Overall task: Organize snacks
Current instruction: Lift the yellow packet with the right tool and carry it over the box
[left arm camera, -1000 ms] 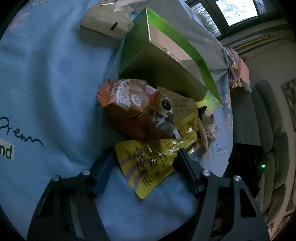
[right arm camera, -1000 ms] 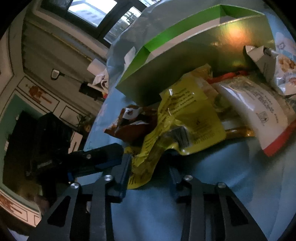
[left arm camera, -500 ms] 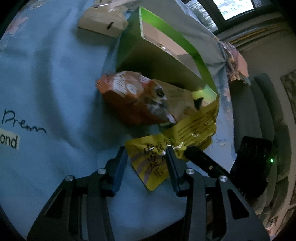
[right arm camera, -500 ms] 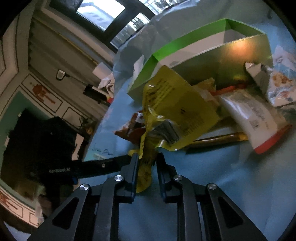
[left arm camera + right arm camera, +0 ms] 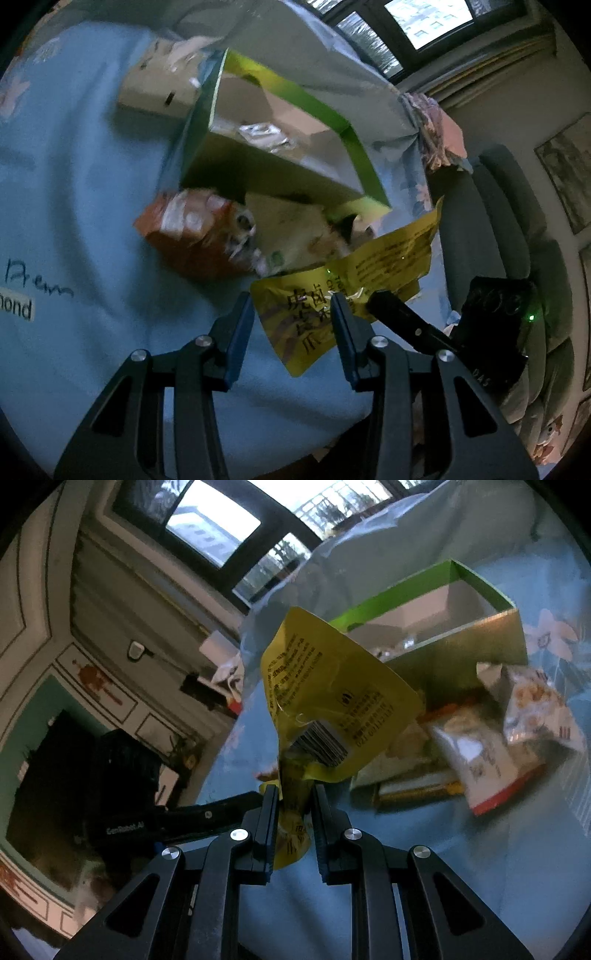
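Observation:
A yellow snack packet [image 5: 373, 266] hangs above the blue tablecloth [image 5: 92, 206], held by both grippers. My left gripper [image 5: 291, 298] is shut across its printed lower end, which fills the gap between the pads. My right gripper [image 5: 294, 788] is shut on the packet's crumpled bottom, and the yellow packet [image 5: 332, 686] stands up from it, barcode side facing the camera. One of the right gripper's fingers [image 5: 402, 321] pokes in beside the left one. Behind stands the open green box [image 5: 280, 177], with foil wrappers on its floor.
An orange bag [image 5: 188, 236] and a beige packet [image 5: 295, 229] lie against the green box [image 5: 461, 638]. A white-and-red pouch [image 5: 480, 764], a silver bag [image 5: 535, 705] and a long bar [image 5: 417, 790] lie beside it. A cardboard box [image 5: 159, 88] sits further back, a sofa [image 5: 517, 221] beyond the table edge.
Both grippers have closed on the yellow packet and risen, lifting it off the snack pile. It lay flat before and now stands upright.

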Demonstrator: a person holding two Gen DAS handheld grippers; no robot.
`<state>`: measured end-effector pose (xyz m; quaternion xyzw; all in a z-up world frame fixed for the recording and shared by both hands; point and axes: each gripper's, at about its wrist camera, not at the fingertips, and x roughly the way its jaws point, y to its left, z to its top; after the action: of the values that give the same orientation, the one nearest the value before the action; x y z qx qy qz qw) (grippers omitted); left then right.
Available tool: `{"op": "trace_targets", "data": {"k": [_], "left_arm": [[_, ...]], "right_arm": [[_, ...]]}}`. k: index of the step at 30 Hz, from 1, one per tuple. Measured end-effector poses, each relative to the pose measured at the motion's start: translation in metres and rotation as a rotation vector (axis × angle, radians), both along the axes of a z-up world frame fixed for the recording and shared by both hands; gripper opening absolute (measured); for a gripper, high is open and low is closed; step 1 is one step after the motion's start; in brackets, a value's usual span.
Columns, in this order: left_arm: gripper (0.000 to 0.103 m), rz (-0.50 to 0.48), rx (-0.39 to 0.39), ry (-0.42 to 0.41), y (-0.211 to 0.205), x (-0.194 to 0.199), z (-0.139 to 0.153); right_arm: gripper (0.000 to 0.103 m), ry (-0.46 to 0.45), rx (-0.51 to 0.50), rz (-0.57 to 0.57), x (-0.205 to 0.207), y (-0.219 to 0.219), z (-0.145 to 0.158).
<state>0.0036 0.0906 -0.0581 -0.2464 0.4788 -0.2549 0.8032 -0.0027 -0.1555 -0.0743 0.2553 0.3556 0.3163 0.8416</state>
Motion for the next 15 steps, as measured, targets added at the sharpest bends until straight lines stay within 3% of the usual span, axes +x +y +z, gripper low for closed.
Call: {"op": "trace_targets", "data": {"k": [15], "left_arm": [[0.041, -0.017, 0.0, -0.141, -0.029, 0.07, 0.054]], "right_arm": [[0.019, -0.1, 0.044, -0.076, 0.041, -0.02, 0.043]]}}
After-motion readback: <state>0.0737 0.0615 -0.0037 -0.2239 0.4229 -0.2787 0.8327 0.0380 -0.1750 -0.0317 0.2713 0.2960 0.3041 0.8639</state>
